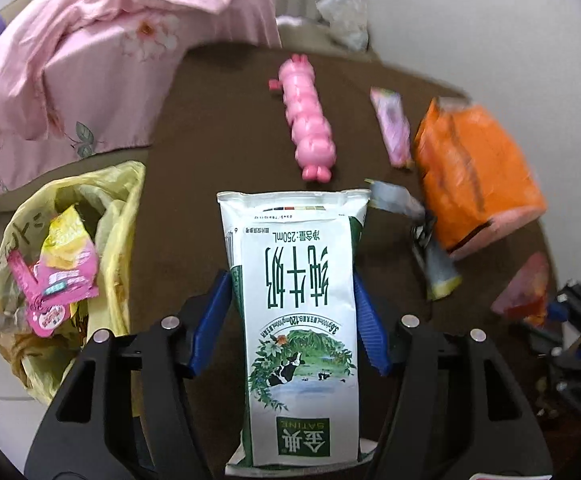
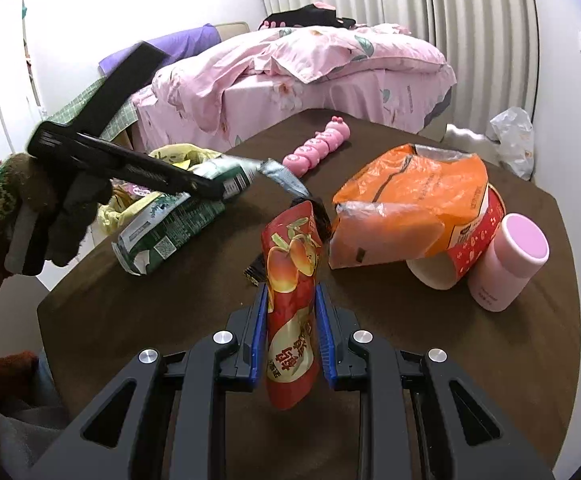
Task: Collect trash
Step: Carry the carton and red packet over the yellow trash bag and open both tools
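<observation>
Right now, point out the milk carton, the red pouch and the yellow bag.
milk carton (image 1: 302, 320), left wrist view, middle of its printed front.
red pouch (image 2: 290, 300), right wrist view, mid body between the pads.
yellow bag (image 1: 118, 216), left wrist view, its right wall.

Both wrist views down onto table (image 1: 194, 152)
</observation>
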`<state>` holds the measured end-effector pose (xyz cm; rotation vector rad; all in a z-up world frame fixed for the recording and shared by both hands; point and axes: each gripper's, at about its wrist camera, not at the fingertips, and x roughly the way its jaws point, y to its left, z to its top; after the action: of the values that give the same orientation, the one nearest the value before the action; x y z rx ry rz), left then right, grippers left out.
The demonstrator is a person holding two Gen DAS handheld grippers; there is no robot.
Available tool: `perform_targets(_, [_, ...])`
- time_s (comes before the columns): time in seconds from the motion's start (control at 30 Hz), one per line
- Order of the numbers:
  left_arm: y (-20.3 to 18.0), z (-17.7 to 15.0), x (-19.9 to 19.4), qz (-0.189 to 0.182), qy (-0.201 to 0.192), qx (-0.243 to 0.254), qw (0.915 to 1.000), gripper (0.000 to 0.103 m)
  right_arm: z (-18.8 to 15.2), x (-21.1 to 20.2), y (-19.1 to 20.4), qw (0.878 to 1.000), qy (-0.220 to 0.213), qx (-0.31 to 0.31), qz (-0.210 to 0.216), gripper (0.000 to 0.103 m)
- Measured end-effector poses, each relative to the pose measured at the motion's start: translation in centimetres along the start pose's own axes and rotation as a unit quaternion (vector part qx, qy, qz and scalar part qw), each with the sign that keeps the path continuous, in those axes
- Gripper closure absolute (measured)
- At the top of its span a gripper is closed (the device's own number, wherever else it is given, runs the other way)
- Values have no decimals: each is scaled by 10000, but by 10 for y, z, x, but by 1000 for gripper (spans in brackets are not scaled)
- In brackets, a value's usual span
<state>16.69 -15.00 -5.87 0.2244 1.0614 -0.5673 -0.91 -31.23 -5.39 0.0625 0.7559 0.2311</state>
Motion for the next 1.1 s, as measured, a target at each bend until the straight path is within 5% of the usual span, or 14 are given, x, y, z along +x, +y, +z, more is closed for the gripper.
perform_targets(0.17, [9, -14, -49, -264, -847, -344, 9955, 48, 1, -4, 2, 10000, -54, 1, 11, 80])
perform_targets(0.3, [8, -33, -83, -110, -1548, -336, 9873, 48, 5, -7, 8, 9999, -105, -38, 68, 80])
perform_targets(0.53, [33, -54, -122, 0, -2162, -771, 9733, 48, 26, -13, 24, 9990, -258, -257, 254, 80])
perform_targets(0.67, [58, -58, -152, 318, -2667, -1019, 9579, 49, 60, -14, 43, 9955, -496, -559, 587, 80])
perform_targets(0.8, [98, -65, -189, 927, -3354, -1344, 9278, 49, 101, -2, 66, 9899, -714, -884, 843, 80])
perform_targets(0.9, [127, -70, -199, 1161, -3542, -1600, 9140, 49, 131, 18, 84, 9859, -729, -1033, 1095, 80])
perform_targets(1.1, [180, -74, -177, 1230, -3496, -2134, 9039, 49, 176, 79, 120, 9770, -399, -1218, 1707, 80])
